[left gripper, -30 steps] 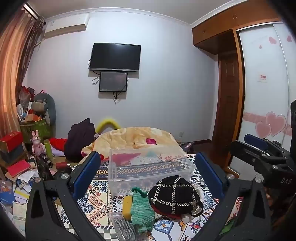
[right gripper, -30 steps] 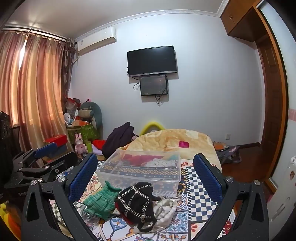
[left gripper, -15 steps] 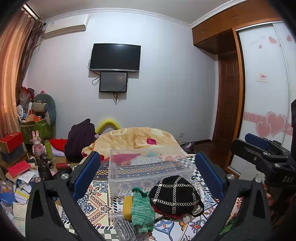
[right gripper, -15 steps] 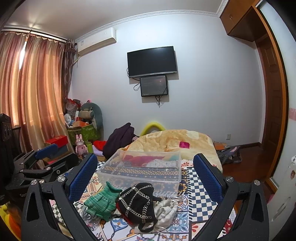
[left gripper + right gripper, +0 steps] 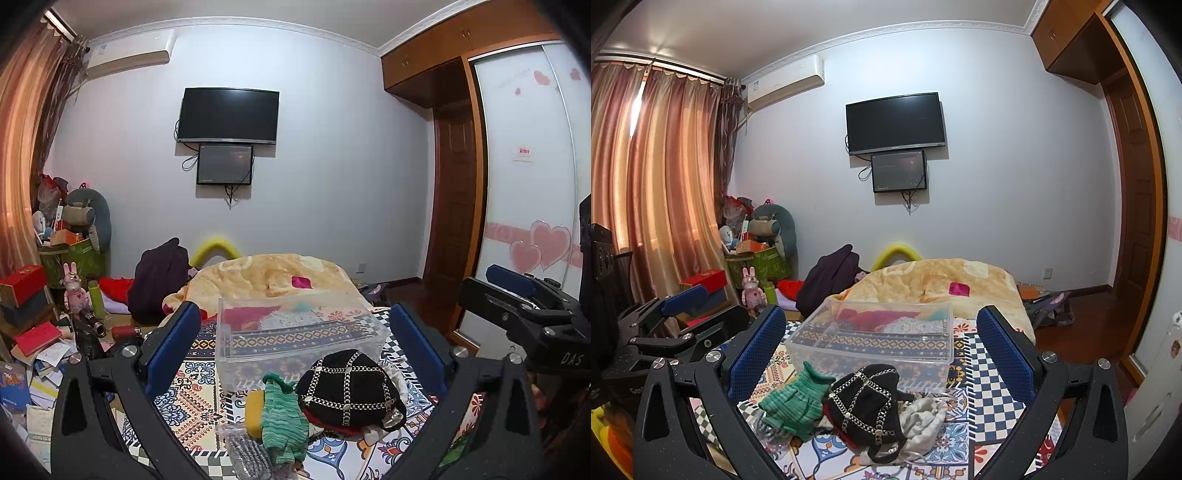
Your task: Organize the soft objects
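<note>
A pile of soft things lies on a patterned cloth [image 5: 192, 398] in front of a clear plastic bin [image 5: 295, 332] [image 5: 875, 339]. A black hat with a chain grid [image 5: 347, 387] [image 5: 868, 398] sits beside a green knitted piece [image 5: 282, 417] [image 5: 794, 402], a yellow sponge [image 5: 255, 410], a grey knit [image 5: 247, 454] and white fabric [image 5: 923, 413]. My left gripper [image 5: 295, 350] hangs open above the pile, holding nothing. My right gripper [image 5: 882, 354] is open too, and shows at the right edge of the left wrist view [image 5: 524, 306].
The bin holds red and pale fabric [image 5: 882, 319]. Behind it lie a yellow quilt [image 5: 273, 273] and a dark garment [image 5: 159, 277]. Boxes, books and toys [image 5: 33, 332] crowd the left floor. A wardrobe [image 5: 528, 184] and wooden door [image 5: 454, 206] stand right.
Both views have shifted very slightly; the pile, the bin and both open grippers stay as they were.
</note>
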{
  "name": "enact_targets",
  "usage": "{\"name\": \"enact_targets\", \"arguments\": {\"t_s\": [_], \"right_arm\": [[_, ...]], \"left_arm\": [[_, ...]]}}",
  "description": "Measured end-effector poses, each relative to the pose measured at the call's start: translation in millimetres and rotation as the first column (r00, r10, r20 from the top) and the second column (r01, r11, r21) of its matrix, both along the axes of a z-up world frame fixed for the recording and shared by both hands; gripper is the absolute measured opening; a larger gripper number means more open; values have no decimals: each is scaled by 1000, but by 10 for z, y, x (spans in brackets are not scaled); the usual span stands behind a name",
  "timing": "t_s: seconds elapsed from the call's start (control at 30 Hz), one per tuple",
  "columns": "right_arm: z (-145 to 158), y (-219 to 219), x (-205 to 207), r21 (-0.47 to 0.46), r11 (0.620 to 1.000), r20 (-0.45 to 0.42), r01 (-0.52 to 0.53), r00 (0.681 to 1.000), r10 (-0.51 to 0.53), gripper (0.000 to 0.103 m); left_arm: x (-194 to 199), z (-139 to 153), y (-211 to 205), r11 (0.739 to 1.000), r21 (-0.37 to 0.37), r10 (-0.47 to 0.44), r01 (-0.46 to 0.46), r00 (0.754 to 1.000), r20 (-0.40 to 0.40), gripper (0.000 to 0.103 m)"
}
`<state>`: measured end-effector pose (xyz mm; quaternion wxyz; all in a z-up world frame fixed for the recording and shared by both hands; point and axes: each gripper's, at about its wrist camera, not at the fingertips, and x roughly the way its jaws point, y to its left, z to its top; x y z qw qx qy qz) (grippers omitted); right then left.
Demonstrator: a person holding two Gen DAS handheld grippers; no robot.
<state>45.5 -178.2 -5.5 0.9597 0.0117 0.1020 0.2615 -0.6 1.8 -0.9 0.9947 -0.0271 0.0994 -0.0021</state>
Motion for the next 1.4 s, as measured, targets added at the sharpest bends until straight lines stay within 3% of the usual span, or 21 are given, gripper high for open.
{"name": "enact_targets", "arguments": {"t_s": [1.13, 1.4], "right_arm": [[-16, 1, 11, 5, 1000, 1, -3, 1000, 3, 103], [-121, -12, 87, -9, 1000, -22, -10, 1000, 10, 103]], "left_arm": [[5, 27, -22, 1000, -1, -8, 8, 1000, -3, 103], [56, -79, -16, 1000, 13, -6, 6, 1000, -29, 103]]}}
